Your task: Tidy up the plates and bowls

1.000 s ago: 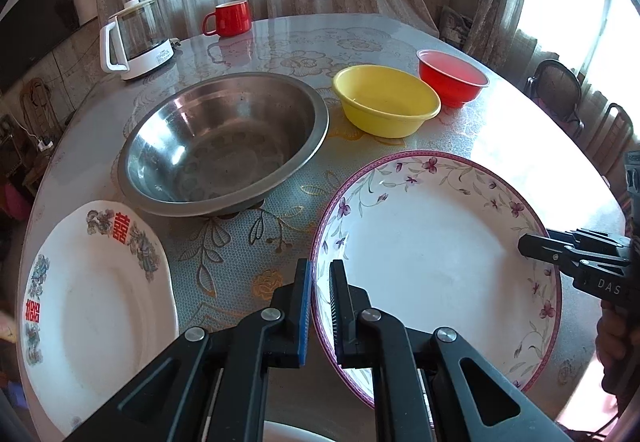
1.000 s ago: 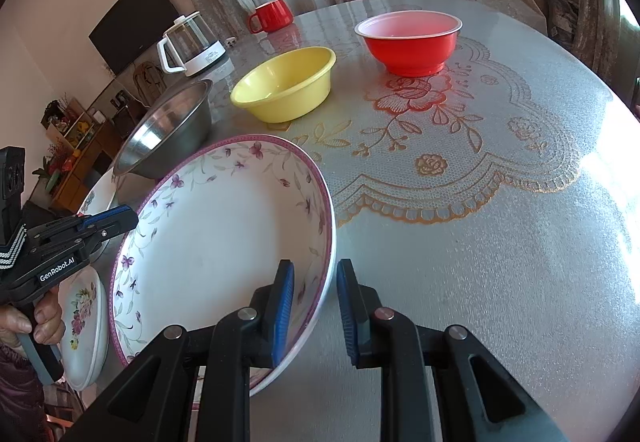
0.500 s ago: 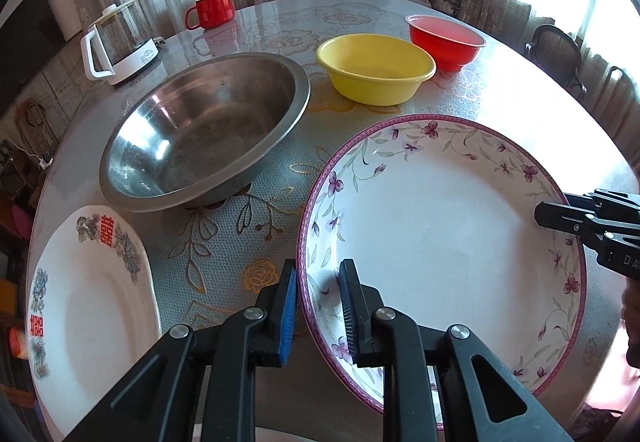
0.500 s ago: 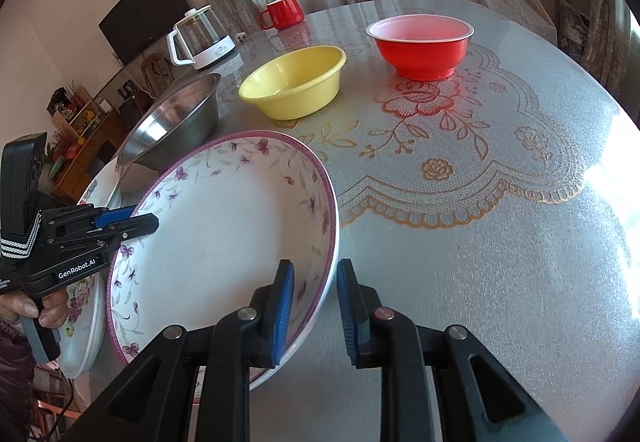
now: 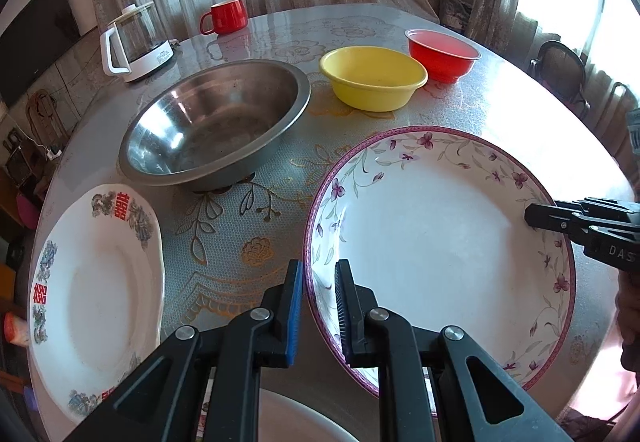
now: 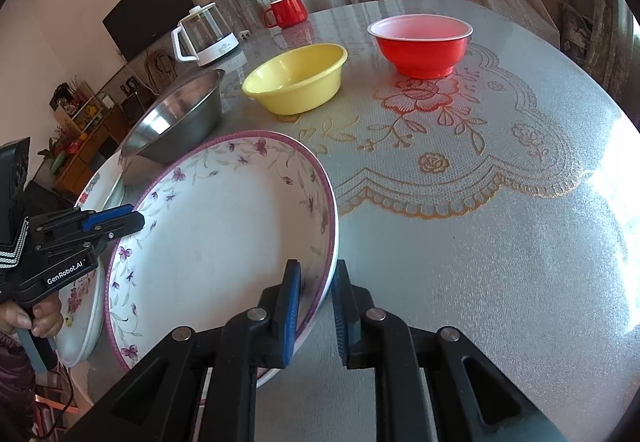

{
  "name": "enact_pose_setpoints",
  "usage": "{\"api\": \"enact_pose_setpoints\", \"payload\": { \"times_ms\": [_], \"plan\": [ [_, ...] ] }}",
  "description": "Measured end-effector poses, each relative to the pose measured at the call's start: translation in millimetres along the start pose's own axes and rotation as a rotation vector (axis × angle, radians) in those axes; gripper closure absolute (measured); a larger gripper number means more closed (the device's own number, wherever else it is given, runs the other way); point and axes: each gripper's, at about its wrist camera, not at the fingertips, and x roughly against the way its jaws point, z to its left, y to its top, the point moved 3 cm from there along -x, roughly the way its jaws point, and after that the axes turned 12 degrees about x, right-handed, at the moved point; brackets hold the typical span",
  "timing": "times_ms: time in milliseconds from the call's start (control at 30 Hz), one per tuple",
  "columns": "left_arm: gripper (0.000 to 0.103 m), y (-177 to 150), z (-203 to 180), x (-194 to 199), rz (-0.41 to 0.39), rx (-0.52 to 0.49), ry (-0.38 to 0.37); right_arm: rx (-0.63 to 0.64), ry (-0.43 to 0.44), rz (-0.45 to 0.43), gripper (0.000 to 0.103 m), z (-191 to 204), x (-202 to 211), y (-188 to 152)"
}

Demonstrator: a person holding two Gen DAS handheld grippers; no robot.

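Observation:
A white plate with a purple flower rim (image 5: 440, 250) (image 6: 224, 234) lies at the table's near side. My left gripper (image 5: 318, 270) (image 6: 136, 220) straddles its left rim, jaws closing, pads on the rim. On the opposite rim my right gripper (image 6: 316, 270) (image 5: 530, 216) is closing too, with the rim pinched between its pads. Behind stand a steel bowl (image 5: 208, 134) (image 6: 180, 114), a yellow bowl (image 5: 374, 82) (image 6: 296, 78) and a red bowl (image 5: 442, 54) (image 6: 420, 42). A white plate with red characters (image 5: 96, 282) lies to the left.
A glass kettle (image 5: 136, 42) and a red mug (image 5: 226, 16) stand at the table's far side. Another flowered plate (image 6: 76, 302) sits at the near table edge under the left gripper. Chairs (image 5: 560, 70) stand beyond the right edge. A person's hand (image 6: 40, 318) holds the left gripper.
My left gripper has opened a little, shifted onto the flower-rim plate's edge, then narrowed on it. The right jaws have narrowed on the opposite rim. The right hand has stayed put.

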Motion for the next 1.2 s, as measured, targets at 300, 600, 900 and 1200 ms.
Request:
{"api": "enact_pose_setpoints", "payload": {
  "times_ms": [300, 600, 900, 1200],
  "plan": [
    [0.088, -16.1, -3.3, 16.7, -0.01, 0.011, -0.039, -0.042, 0.019, -0.003, 0.088, -2.0, 10.1, -12.0],
    [0.097, -29.6, -44.9, 45.8, -0.099, -0.123, -0.056, -0.026, 0.063, -0.029, 0.088, 7.7, 22.9, -18.6],
    [0.095, -10.4, -16.4, 58.0, -0.106, 0.037, -0.084, 0.06, -0.052, 0.02, 0.089, 21.2, 14.1, -19.4],
    [0.077, -2.4, 14.5, 19.8, -0.005, 0.056, -0.053, 0.037, -0.043, 0.017, 0.087, 21.2, 12.0, -21.1]
  ]
}}
